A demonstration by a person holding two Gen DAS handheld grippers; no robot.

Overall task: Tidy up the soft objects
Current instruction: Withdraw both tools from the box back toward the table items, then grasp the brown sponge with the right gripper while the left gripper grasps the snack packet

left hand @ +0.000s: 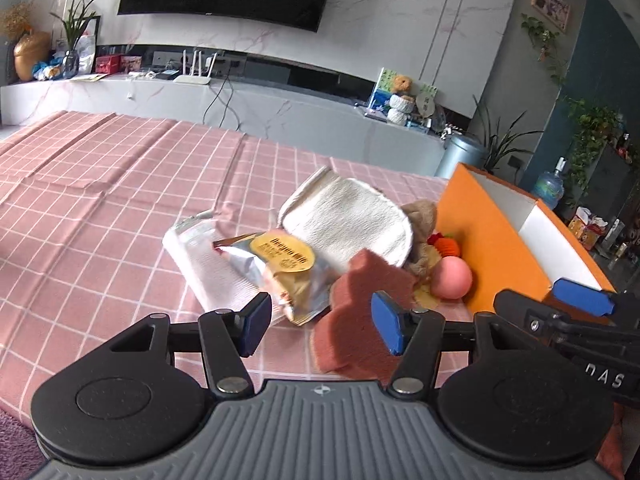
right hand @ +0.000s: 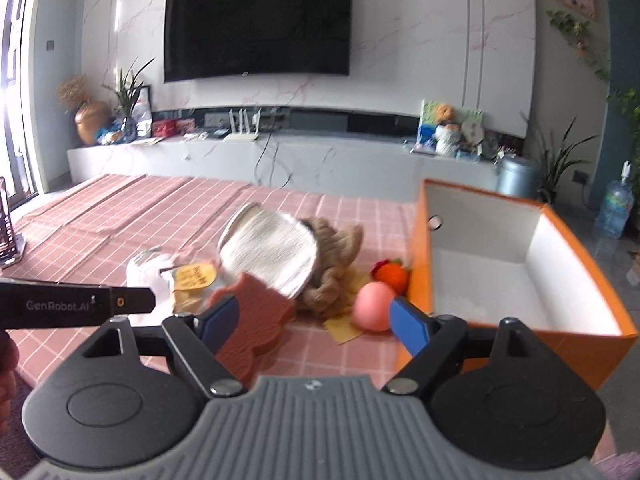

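A heap of soft things lies on the pink checked tablecloth (left hand: 100,200): a reddish-brown sponge (left hand: 360,312), a white folded cloth (left hand: 348,224), a brown plush toy (left hand: 422,220), a pink ball (left hand: 452,278) and an orange knitted fruit (left hand: 446,246). My left gripper (left hand: 324,326) stands open just before the sponge and a foil snack packet (left hand: 280,272), touching neither. My right gripper (right hand: 314,322) is open too, its jaws spread wide between the sponge (right hand: 256,320) and the pink ball (right hand: 374,306), with nothing gripped.
An orange box (right hand: 420,260) with a white inside stands open at the right of the heap. A white packet (left hand: 200,264) lies left of the snack. A yellow sheet (right hand: 340,326) lies under the ball. The left gripper's black housing (right hand: 72,306) reaches in from the left.
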